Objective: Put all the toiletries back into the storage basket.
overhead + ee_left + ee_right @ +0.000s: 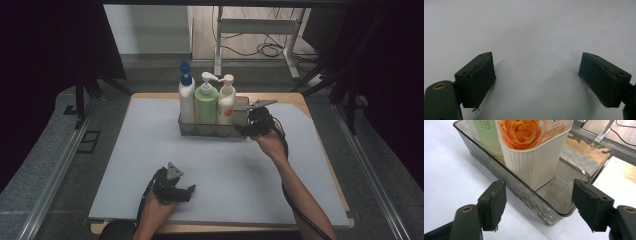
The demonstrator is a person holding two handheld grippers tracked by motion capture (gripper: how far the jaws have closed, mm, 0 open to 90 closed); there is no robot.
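The tray (529, 197), a clear smoky bin, is standing toward the far middle of the mat (125, 165), and its near right corner is being straddled by the right gripper (539, 205), whose jaws are standing wide, one outside the long wall and one past the end wall, neither pad pressing on it. In the tray three bottles are being kept upright in a row: a cream bottle (534, 157) with a rose print nearest the gripper, a green bottle (206, 102) in the middle, and a white bottle (187, 97) with a blue pump at the far end. The stretch of tray floor beside the cream bottle is being left bare. The left gripper (536, 82) is being held low over the near mat, jaws wide apart with only grey surface between them. The mat is covering a wooden table (320, 150), whose edge is showing along the right and far sides. Broad bare mat is lying around the tray. Beyond the table, a floor with cables (267, 49) and a desk frame (255, 27) is being seen.
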